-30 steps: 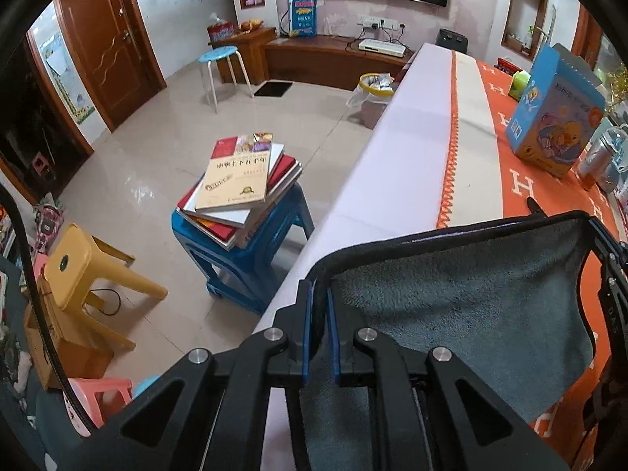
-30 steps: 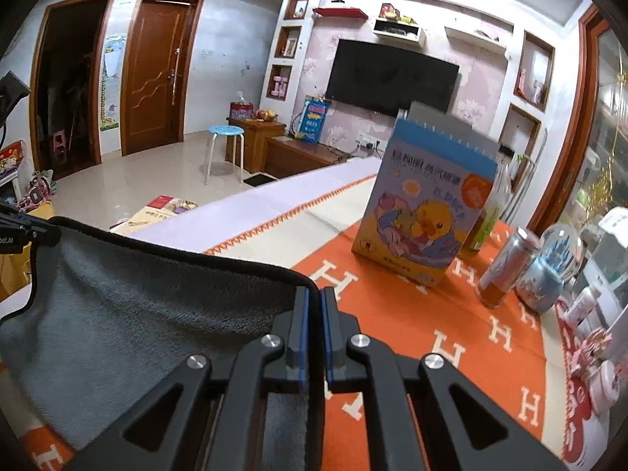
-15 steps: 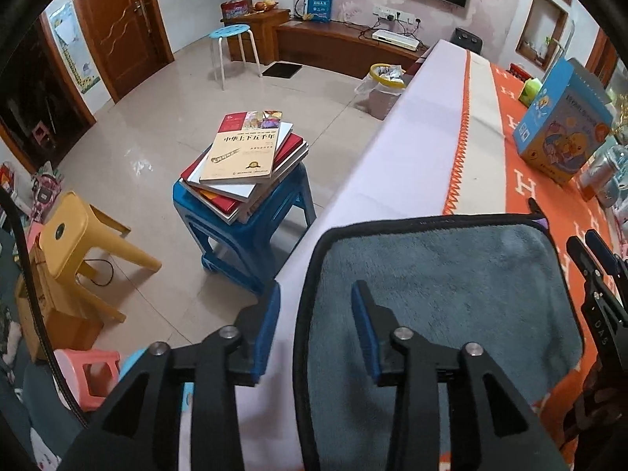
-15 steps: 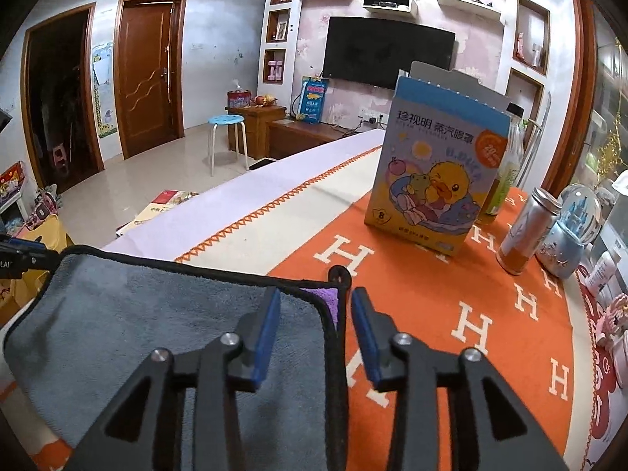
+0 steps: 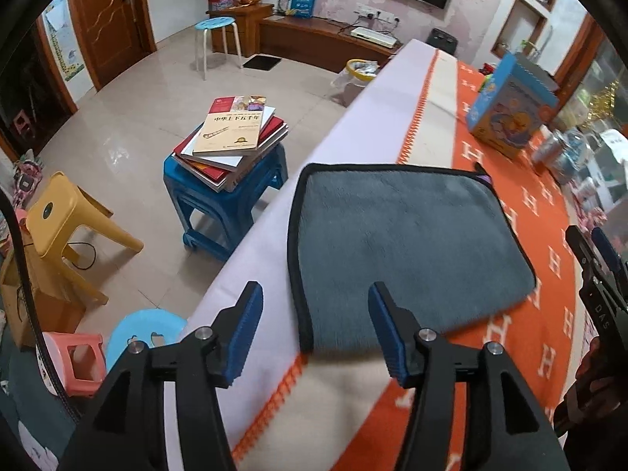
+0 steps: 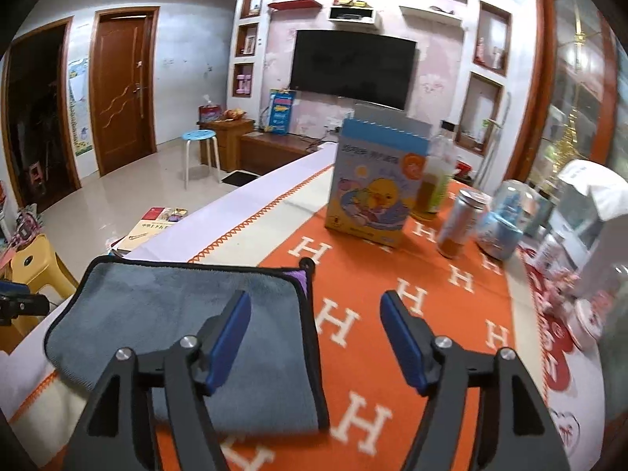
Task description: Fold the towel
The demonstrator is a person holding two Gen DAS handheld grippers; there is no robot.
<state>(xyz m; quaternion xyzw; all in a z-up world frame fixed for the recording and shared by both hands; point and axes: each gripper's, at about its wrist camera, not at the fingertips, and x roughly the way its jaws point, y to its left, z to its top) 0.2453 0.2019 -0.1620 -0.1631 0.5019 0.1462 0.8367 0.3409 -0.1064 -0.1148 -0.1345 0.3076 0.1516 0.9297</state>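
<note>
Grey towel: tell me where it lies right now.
The grey towel lies flat on the orange tablecloth near the table's left edge, ahead of both open grippers; the blue duck box stands farther along the table.

Glossy beige tiled floor [image 5: 129,125] and brown wooden doors [image 6: 119,86]. A black television [image 6: 351,66] hangs on the pink wall

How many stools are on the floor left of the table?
5: white-legged stool near the cabinet, blue stool under books, yellow stool, pink stool, light-blue stool. More may be hidden.
</note>
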